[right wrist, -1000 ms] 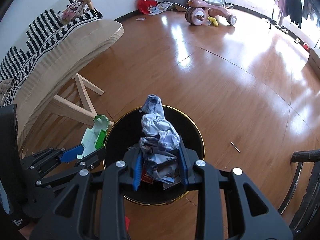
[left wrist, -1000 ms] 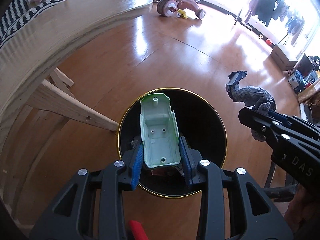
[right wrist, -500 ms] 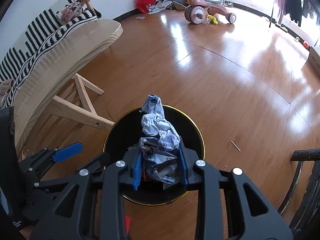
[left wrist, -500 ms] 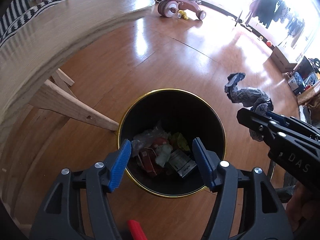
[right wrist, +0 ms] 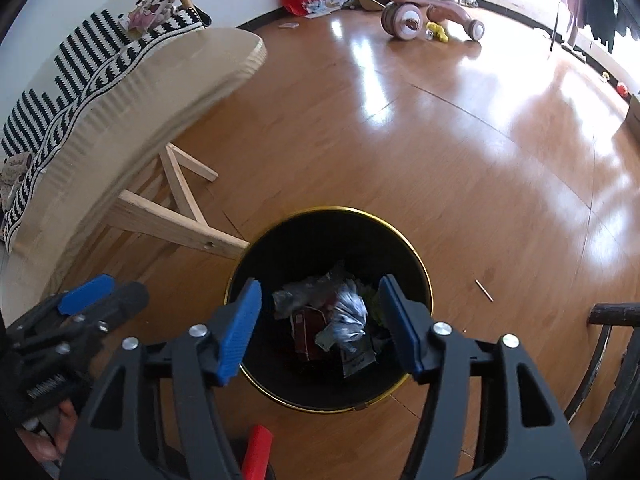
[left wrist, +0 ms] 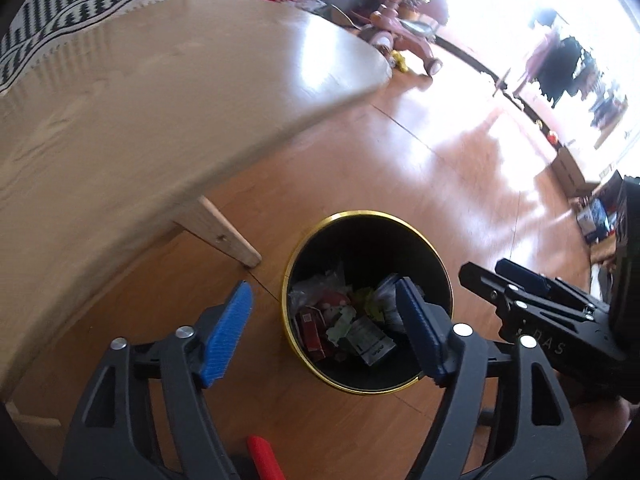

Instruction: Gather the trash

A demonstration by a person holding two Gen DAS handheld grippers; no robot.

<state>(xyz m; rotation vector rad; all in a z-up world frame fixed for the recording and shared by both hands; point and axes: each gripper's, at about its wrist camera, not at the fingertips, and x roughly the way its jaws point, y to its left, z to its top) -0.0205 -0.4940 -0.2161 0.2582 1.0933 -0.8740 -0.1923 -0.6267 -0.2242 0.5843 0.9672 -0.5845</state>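
Both grippers, left [left wrist: 324, 332] and right [right wrist: 320, 328], hang with jaws just opened and empty over the bin [right wrist: 420, 276], where the crumpled wrapper [right wrist: 350, 312] lies among other trash, evidently dropped.

Your left gripper [left wrist: 324, 332] was a black plastic frame of two triangular, cut-out arms, each tipped with a ribbed blue pad [left wrist: 228, 336]. Round silver screws [left wrist: 184, 332] sat at the joints of the arms, and a red tab [left wrist: 262, 456] stuck up at the base between them. Your right gripper [right wrist: 320, 330] was built the same way: black arms, blue ribbed pads [right wrist: 240, 330], silver screws [right wrist: 199, 330] and a red tab [right wrist: 256, 452] low in the middle. Seen from the left wrist, the side of the right gripper carried pale raised letters reading "D A S" [left wrist: 548, 344]. Seen from the right wrist, a small coiled spring [right wrist: 44, 387] showed on the left gripper's body.
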